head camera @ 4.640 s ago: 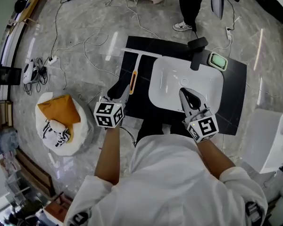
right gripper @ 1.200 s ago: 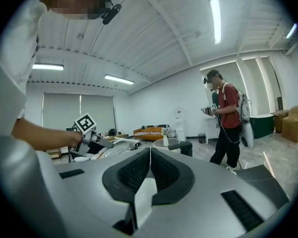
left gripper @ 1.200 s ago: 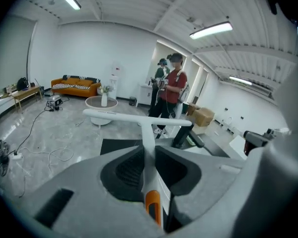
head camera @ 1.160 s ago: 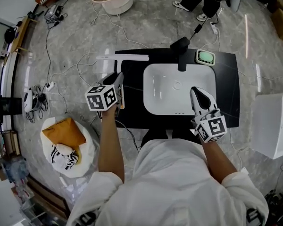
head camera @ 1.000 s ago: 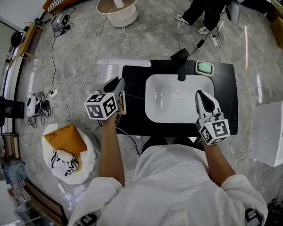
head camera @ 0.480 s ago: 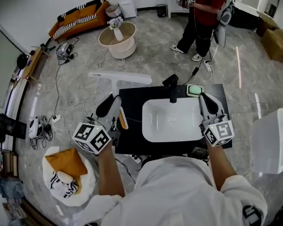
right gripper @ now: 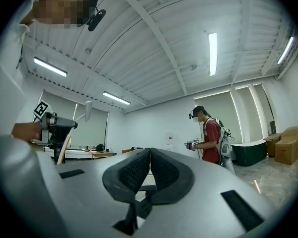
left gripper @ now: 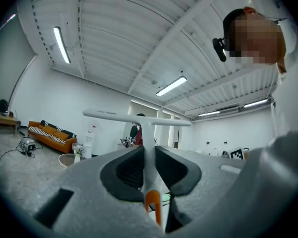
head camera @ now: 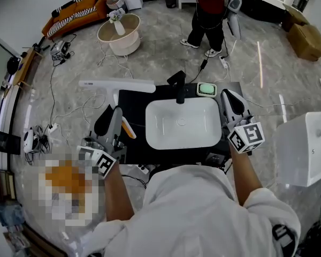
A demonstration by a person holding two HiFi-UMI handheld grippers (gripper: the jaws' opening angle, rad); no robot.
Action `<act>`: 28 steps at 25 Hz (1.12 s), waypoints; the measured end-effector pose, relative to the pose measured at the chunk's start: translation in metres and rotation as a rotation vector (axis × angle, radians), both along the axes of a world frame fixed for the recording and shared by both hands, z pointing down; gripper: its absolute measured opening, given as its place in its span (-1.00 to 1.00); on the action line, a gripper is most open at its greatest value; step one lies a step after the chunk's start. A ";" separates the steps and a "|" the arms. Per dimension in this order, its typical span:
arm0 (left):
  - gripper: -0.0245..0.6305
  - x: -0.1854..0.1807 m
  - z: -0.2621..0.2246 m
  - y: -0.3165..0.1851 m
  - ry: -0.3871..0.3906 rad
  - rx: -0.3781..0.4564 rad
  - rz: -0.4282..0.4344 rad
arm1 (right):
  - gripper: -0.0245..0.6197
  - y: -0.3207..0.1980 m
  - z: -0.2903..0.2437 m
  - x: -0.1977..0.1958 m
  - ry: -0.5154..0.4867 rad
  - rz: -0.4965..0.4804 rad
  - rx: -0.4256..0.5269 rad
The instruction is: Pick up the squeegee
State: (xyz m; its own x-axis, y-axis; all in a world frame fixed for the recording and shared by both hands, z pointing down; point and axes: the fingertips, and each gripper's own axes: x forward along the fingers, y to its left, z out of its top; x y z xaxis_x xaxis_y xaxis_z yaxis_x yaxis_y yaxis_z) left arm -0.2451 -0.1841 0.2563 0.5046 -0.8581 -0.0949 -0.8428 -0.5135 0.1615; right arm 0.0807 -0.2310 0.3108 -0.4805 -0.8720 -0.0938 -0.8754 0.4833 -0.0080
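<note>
Now the left hand-held gripper (left gripper: 148, 157) pinches the squeegee (left gripper: 139, 117) by its white handle, just past the orange part, holding it level above the bench (head camera: 134, 150). Its blade lies crosswise at the far end, far-left of the sink (head camera: 150, 111). Right of the sink, the right hand-held gripper (right gripper: 148, 163) is pressed together on nothing.

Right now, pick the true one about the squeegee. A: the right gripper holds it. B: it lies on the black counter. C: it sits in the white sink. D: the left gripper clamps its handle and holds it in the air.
D: the left gripper presses its jaws on the handle of the squeegee, blade up in the air; the right gripper is shut on nothing.
</note>
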 end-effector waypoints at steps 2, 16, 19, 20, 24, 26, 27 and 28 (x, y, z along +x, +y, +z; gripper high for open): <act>-0.68 0.002 0.012 -0.002 0.023 -0.008 -0.008 | -0.88 -0.001 0.001 0.000 0.007 -0.018 -0.005; -0.68 0.034 0.061 -0.008 0.114 -0.086 -0.028 | -0.88 0.004 0.021 -0.001 0.018 -0.144 -0.062; -0.68 0.039 0.061 -0.004 0.120 -0.084 -0.033 | -0.88 0.005 0.022 0.000 0.020 -0.173 -0.066; -0.68 0.040 0.059 -0.003 0.124 -0.078 -0.036 | -0.88 0.004 0.022 0.000 0.020 -0.184 -0.066; -0.68 0.047 0.059 0.000 0.130 -0.077 -0.048 | -0.88 -0.001 0.025 0.002 0.010 -0.220 -0.078; -0.68 0.053 0.061 0.003 0.129 -0.083 -0.053 | -0.88 -0.002 0.028 0.003 0.007 -0.238 -0.084; -0.67 0.055 0.062 0.004 0.128 -0.086 -0.056 | -0.88 -0.002 0.030 0.004 0.004 -0.247 -0.086; -0.67 0.057 0.064 0.005 0.125 -0.089 -0.059 | -0.88 -0.003 0.032 0.003 0.001 -0.256 -0.088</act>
State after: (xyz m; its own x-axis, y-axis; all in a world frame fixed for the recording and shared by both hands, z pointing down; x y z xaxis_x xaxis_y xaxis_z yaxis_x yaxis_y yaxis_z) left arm -0.1877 -0.1794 0.3198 0.4420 -0.8938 -0.0756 -0.8416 -0.4424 0.3097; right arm 0.0842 -0.2344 0.3426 -0.6866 -0.7267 -0.0221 -0.7247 0.6865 -0.0590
